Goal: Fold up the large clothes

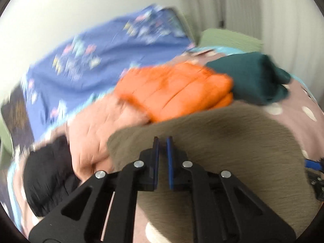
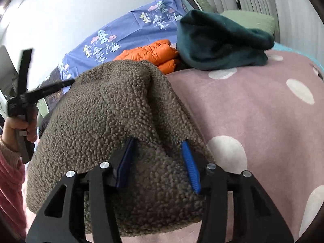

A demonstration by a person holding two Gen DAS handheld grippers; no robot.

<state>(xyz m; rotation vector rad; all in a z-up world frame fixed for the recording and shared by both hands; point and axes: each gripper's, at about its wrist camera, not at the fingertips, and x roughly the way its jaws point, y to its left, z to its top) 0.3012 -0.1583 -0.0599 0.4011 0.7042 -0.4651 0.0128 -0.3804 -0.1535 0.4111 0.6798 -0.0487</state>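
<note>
Item: brown fleece garment (image 2: 113, 121), heaped on my pink dotted blanket (image 2: 253, 111), orange jacket (image 2: 154, 52) at its 12 o'clock. Judged thick, soft, bulky, non-slippery; grip at an edge. My right gripper (image 2: 158, 164): spread wide, straddling fleece. My left gripper (image 1: 163, 162): nearly closed, holding nothing.

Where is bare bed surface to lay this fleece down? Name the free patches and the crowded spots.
Free: the pink spotted blanket right of the brown fleece, in front of the green garment. Also the blue sheet behind the pile. Crowded: the orange jacket, peach jacket and black garment sit packed along the fleece's left and far edges.
</note>
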